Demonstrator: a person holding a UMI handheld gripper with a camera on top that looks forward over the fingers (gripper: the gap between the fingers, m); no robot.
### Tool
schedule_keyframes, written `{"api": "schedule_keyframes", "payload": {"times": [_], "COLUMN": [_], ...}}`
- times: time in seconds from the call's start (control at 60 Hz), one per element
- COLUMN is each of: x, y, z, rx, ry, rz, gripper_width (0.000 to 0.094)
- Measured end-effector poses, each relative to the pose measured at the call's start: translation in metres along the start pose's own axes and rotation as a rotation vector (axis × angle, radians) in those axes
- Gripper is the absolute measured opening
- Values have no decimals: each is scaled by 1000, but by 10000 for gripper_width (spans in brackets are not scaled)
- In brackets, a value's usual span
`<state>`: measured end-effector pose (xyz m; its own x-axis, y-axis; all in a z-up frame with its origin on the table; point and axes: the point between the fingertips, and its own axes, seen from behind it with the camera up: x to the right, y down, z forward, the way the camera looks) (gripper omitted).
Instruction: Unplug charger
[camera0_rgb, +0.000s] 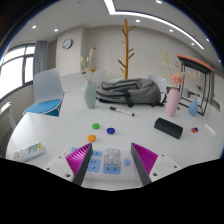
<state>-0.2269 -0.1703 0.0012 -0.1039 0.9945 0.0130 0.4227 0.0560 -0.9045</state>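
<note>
The gripper (112, 160) is seen spread wide, nothing held; its two pink pads (80, 158) are set well apart, angled outward. Between the fingers, on the white table (60, 135), a small clear plastic packet (105, 162) with blue print is seen lying flat, with a gap at either side, so it is not clamped. Just left of the left finger a white bottle-like item (30, 151) is laid on its side near the table edge. Ahead of the fingers, small round caps are scattered: an orange one (91, 139), a yellow-green one (96, 125), a blue one (110, 130). Further ahead a dark pen (122, 111) is laid on the table. To the right, beyond the right finger, a black flat case (169, 127) is placed, with a pink bottle (173, 101) and a blue cup (194, 104) behind it. At the far side of the table a grey backpack (133, 92) is slumped, a pale green vase (90, 95) standing to its left. A blue chair (43, 103) is seen left of the table, a wooden coat stand (125, 45) behind the backpack, a wall clock (67, 43) on the far wall. The charger cannot be made out with certainty; no plug or cable is identifiable on the table, so its position cannot be told.
</note>
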Motion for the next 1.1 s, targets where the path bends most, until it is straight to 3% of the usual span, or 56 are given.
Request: {"api": "schedule_keyframes", "payload": {"times": [0.033,0.05,0.083,0.167,0.233,0.317,0.367,0.517,0.667,0.833,1.033,1.067,1.1], "x": [-4,-10,3,-1,-1,11,21,71,140,187,199,201,202], "y": [-1,-1,-2,-2,-9,-75,-110,-153,-128,-50,13,15,11], "z": [1,0,1,3,-1,-29,-45,-77,-80,-51,-29,-31,-36], "rx": [3,2,1,-28,-24,122,161,117,59,-41,-130,-145,-147], "ry": [-24,-50,-11,1,-13,-9,0,12,101,119,84,90,98], "rz": [14,10,-22,-12,12,7,44,130,74,69,27,32,37], "gripper_width": [709,572,159,60,57,57,56,55,56,75,249,347,505]}}
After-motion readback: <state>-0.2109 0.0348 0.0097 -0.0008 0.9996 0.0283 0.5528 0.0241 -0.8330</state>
